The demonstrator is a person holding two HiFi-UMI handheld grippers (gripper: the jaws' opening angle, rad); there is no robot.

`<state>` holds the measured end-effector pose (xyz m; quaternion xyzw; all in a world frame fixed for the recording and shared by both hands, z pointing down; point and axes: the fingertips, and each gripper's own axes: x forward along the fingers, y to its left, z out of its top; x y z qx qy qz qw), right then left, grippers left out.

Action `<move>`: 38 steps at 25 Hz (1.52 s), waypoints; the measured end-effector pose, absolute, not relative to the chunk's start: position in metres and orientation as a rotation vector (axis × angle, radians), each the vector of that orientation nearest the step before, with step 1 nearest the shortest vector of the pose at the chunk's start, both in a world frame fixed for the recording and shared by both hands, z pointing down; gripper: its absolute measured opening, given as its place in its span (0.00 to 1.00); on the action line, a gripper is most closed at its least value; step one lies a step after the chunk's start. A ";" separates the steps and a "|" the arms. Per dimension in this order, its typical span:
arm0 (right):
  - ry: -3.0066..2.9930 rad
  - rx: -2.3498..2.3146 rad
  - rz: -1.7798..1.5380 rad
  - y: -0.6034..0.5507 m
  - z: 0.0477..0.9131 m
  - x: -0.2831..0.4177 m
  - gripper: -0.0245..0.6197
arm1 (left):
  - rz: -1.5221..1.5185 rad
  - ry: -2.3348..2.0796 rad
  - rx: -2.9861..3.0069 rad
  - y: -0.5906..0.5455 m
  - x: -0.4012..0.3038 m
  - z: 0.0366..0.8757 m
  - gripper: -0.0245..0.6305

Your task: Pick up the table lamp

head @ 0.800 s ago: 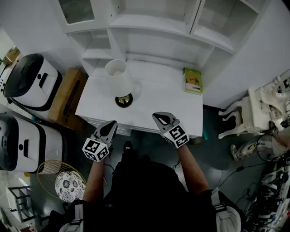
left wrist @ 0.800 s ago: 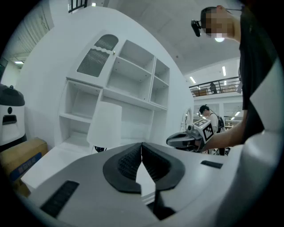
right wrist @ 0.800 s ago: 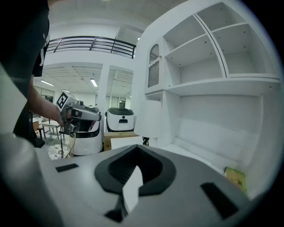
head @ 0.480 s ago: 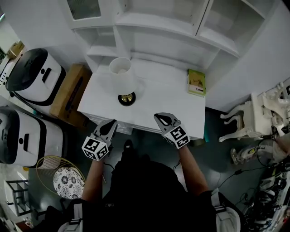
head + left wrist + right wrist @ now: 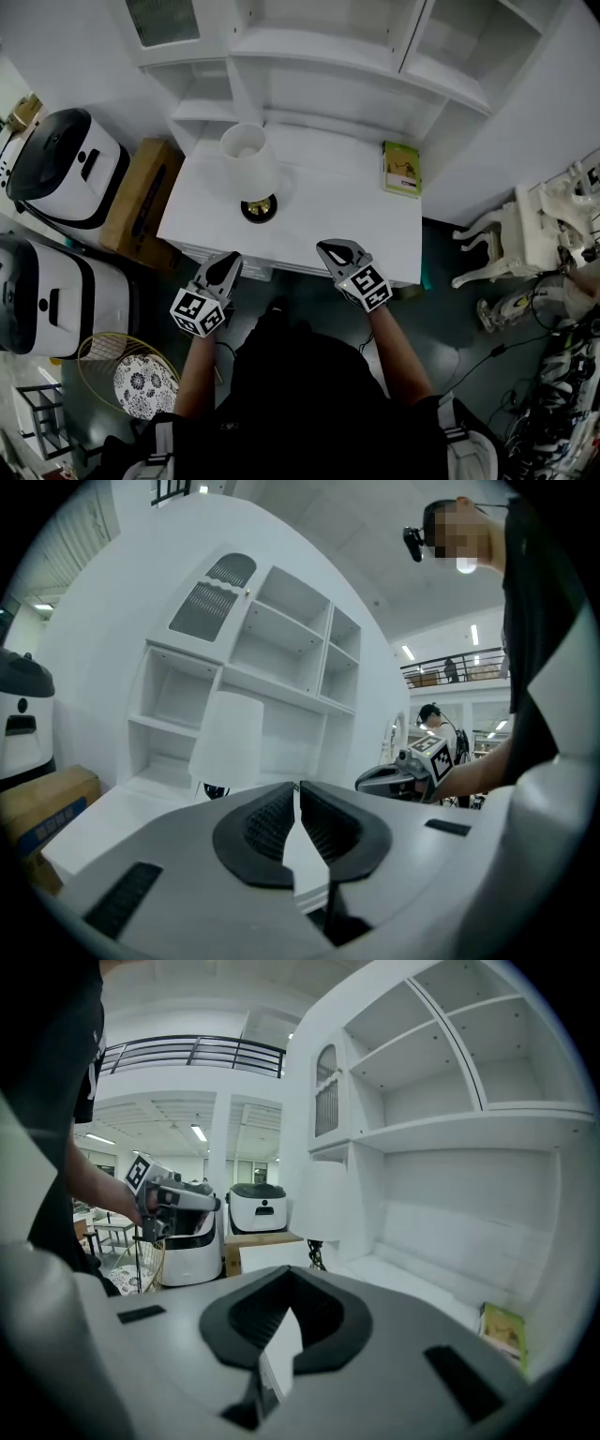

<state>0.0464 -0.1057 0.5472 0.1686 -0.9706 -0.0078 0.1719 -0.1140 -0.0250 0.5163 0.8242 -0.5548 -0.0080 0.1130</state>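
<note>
The table lamp (image 5: pixel 246 161) has a white shade and a dark, brass-ringed base (image 5: pixel 259 207). It stands upright at the left of the white desk (image 5: pixel 328 211). Both grippers hover side by side just in front of the desk's front edge, well short of the lamp. My left gripper (image 5: pixel 225 266) is shut and empty, and so is my right gripper (image 5: pixel 336 251). The left gripper view has its closed jaws (image 5: pixel 297 794) below the lamp (image 5: pixel 228 738). In the right gripper view the lamp (image 5: pixel 319 1204) stands far off to the left of the closed jaws (image 5: pixel 287 1283).
A green book (image 5: pixel 400 169) lies at the desk's right rear. White shelves (image 5: pixel 328 56) rise behind the desk. A cardboard box (image 5: pixel 141 197) and two white appliances (image 5: pixel 56 169) stand to the left. There is a wire stool (image 5: pixel 131 375) at lower left and an ornate white chair (image 5: pixel 534 230) with cables at right.
The head view swayed slightly. Both grippers stayed shut in about the same place before the desk's front edge, and the lamp has not moved.
</note>
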 end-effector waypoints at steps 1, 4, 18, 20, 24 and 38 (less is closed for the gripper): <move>-2.750 0.488 -0.021 -0.106 0.547 0.047 0.05 | -0.031 -1.623 2.418 -0.028 -0.115 0.518 0.06; -2.735 0.516 -0.012 -0.107 0.546 0.050 0.05 | -0.028 -1.616 2.407 -0.037 -0.118 0.525 0.15; -2.632 0.608 0.035 -0.118 0.558 0.062 0.05 | 0.111 -1.593 2.344 -0.089 -0.150 0.590 0.39; -2.616 0.615 0.046 -0.119 0.562 0.063 0.05 | 0.115 -1.584 2.333 -0.097 -0.155 0.600 0.40; -2.592 0.640 0.061 -0.123 0.566 0.062 0.05 | 0.127 -1.566 2.333 -0.115 -0.164 0.615 0.41; -2.511 0.769 0.132 -0.134 0.581 0.063 0.05 | 0.196 -1.441 2.374 -0.179 -0.173 0.655 0.46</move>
